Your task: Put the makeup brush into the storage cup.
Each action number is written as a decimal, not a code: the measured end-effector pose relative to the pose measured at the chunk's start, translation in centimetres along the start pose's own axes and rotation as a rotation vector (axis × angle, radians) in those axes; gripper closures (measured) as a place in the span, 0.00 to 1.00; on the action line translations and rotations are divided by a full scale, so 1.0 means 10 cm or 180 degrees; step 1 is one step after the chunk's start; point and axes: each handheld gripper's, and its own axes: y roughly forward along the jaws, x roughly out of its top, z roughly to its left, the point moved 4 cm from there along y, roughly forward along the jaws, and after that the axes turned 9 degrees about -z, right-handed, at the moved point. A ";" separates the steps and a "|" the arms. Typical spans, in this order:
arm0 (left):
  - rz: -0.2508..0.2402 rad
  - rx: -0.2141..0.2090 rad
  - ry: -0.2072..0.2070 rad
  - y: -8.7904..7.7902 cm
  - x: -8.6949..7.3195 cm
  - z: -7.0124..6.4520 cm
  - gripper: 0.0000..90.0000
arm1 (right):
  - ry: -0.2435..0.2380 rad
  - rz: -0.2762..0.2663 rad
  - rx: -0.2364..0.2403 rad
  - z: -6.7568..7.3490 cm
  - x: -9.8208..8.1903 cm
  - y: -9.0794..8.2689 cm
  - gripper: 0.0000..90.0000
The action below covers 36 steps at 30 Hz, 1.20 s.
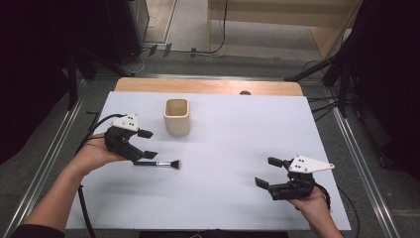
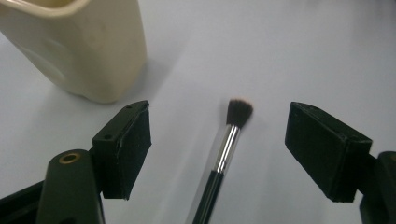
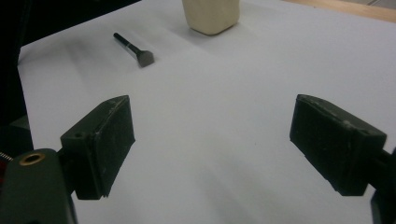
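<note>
Surface (image 1: 233, 163): white sheet over a wooden top, with a bare strip of wood along the far edge; grey floor and metal rails to both sides.
Right gripper (image 1: 270, 172): nearest, at the near right of the surface, held in the person's right hand; jaws wide apart, gripping nothing, over bare white sheet.
Right gripper, own view (image 3: 210, 144): two black jaws well apart, white sheet between them; brush and cup far off beyond them.
Left gripper (image 1: 147, 144): at the left of the surface, held in the person's left hand, grey plate on top, cable trailing back toward the near edge; jaws open, gripping nothing.
Left gripper, own view (image 2: 219, 149): jaws spread to either side of the brush, touching neither handle nor ferrule.
Brush (image 1: 161, 163): lying flat on the sheet just beside the left gripper; black handle toward that gripper, silver ferrule, dark bristles pointing toward the middle of the surface.
Brush, left gripper view (image 2: 224, 154): handle running up between the jaws, bristle tip past them, pale at the very end.
Brush, right gripper view (image 3: 133, 49): small, far left, well apart from the right jaws.
Cup (image 1: 177, 117): cream, squarish, upright, mouth open, farther back than the brush and near the left gripper; inside not visible.
Cup, left gripper view (image 2: 79, 46): just beyond the left-hand jaw, apart from the brush.
</note>
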 end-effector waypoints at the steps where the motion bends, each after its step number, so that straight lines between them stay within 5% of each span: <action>1: 0.0051 -0.0030 0.0010 0.00 -0.01 0.00 0.26 | 0.0008 0.0004 -0.0015 0.00 0.00 0.00 0.16; 7: 0.0382 0.0025 0.0193 0.05 -0.04 0.00 0.25 | 0.0005 0.0008 -0.0018 0.00 0.00 0.01 0.16; 18: 0.0825 -0.0076 0.0445 0.15 0.02 -0.03 0.25 | -0.0075 0.0118 -0.0067 -0.05 -0.02 0.04 0.16; 36: 0.1207 -0.0185 0.0725 0.26 -0.02 -0.05 0.30 | -0.0169 0.0232 -0.0156 -0.06 -0.04 0.05 0.17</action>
